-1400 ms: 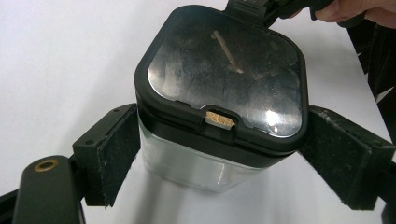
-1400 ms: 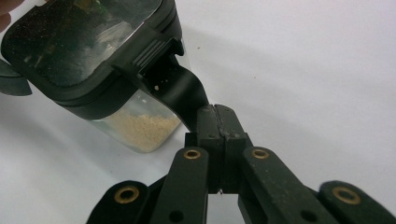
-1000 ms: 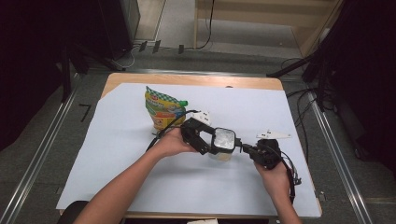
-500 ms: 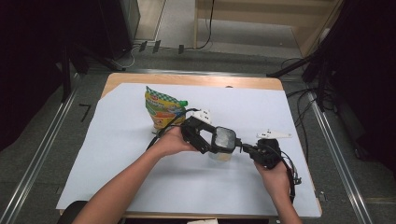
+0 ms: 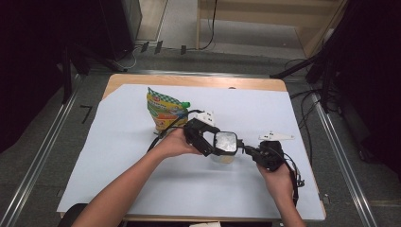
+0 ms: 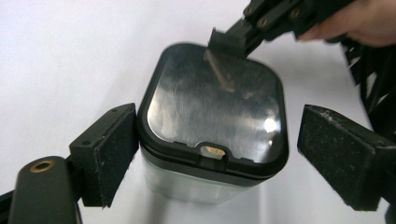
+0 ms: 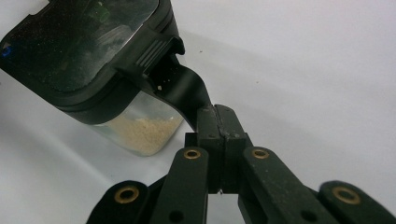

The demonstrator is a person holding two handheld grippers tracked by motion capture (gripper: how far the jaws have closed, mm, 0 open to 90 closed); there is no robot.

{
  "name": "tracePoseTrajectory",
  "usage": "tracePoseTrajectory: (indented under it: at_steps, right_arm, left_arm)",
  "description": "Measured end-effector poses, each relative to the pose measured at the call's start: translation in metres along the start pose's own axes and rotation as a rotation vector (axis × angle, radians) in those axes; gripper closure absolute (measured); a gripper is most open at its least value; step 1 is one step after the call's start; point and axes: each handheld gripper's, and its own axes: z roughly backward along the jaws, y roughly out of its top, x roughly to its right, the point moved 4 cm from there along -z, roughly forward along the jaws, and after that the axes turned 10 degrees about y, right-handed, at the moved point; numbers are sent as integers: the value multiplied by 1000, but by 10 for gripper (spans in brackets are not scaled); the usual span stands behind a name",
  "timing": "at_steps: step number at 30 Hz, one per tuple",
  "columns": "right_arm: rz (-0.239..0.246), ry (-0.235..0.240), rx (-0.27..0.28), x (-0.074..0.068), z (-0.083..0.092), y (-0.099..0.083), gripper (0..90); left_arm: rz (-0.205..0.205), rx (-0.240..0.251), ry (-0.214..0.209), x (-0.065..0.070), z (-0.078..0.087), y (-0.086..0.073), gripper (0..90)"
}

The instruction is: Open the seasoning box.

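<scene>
From the high view, one clear box [image 5: 225, 150] with a black lid [image 5: 226, 141] is seen standing on the table [image 5: 118, 142], a little toward the right of the middle and nearer the front edge than the back. One yellow and green bag [image 5: 164, 111] is stood up behind it, toward the back left, with a green cap at its top. The left gripper [image 5: 213, 147] is held at the box from the left side, and the right gripper [image 5: 249, 150] is held at it from the right. Two hands are counted, the left hand [image 5: 176, 143] and the right hand [image 5: 279, 178] (one for each gripper).

In the left gripper view, the box lid is seen from above, dark and shiny, with a small latch at its near edge. The left jaws are set wide apart, one on each side of the box. The left pad [image 6: 112, 151] is touching or almost touching the lid's side, while the right pad is kept apart from it, so nothing is squeezed.

In the right gripper view, the right jaws are pressed tight together on a thin black tab [image 7: 184, 93] that sticks out from the lid's edge. Pale yellow grains [image 7: 142, 133] are seen through the clear wall, low in the box (it looks tilted here).
</scene>
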Motion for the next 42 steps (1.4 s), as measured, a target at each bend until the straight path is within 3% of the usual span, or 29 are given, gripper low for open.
tracePoseTrajectory:
  at_steps: [6,11,17,29,30,31,32,33,35,37,38,39,42]
  right_arm:
    - [-1,1,2,0,0,0,900]
    - [0,2,2,0,0,0,900]
    - [2,0,6,0,0,1,900]
    - [-2,-1,6,0,0,1,900]
    - [-2,0,6,0,0,1,900]
    - [-2,3,5,0,0,1,900]
    - [-2,5,3,-1,0,1,900]
    - [-2,5,3,-1,0,1,900]
    - [7,13,0,-3,-2,1,900]
    - [15,17,-6,-6,-4,1,900]
    - [15,17,-6,-6,-4,1,900]
    - [21,13,-6,-6,-5,1,900]
    - [20,12,-9,-5,-5,1,900]
  left_arm:
    - [9,-20,-4,-1,-10,-7,129]
    - [-7,-29,7,0,-14,-9,128]
    - [-13,-5,14,1,-10,-6,138]
    - [-29,-1,26,2,-8,-3,146]
    - [-13,33,18,1,-4,0,156]
    - [-13,33,18,1,-4,0,166]
    - [33,91,13,-2,4,6,200]
    - [33,91,13,-2,4,6,375]
    - [28,121,10,-4,10,11,410]
    - [10,94,10,-1,9,10,299]
    - [10,94,10,-1,9,10,274]
    - [7,57,32,0,9,8,274]
    - [2,25,51,4,9,5,161]
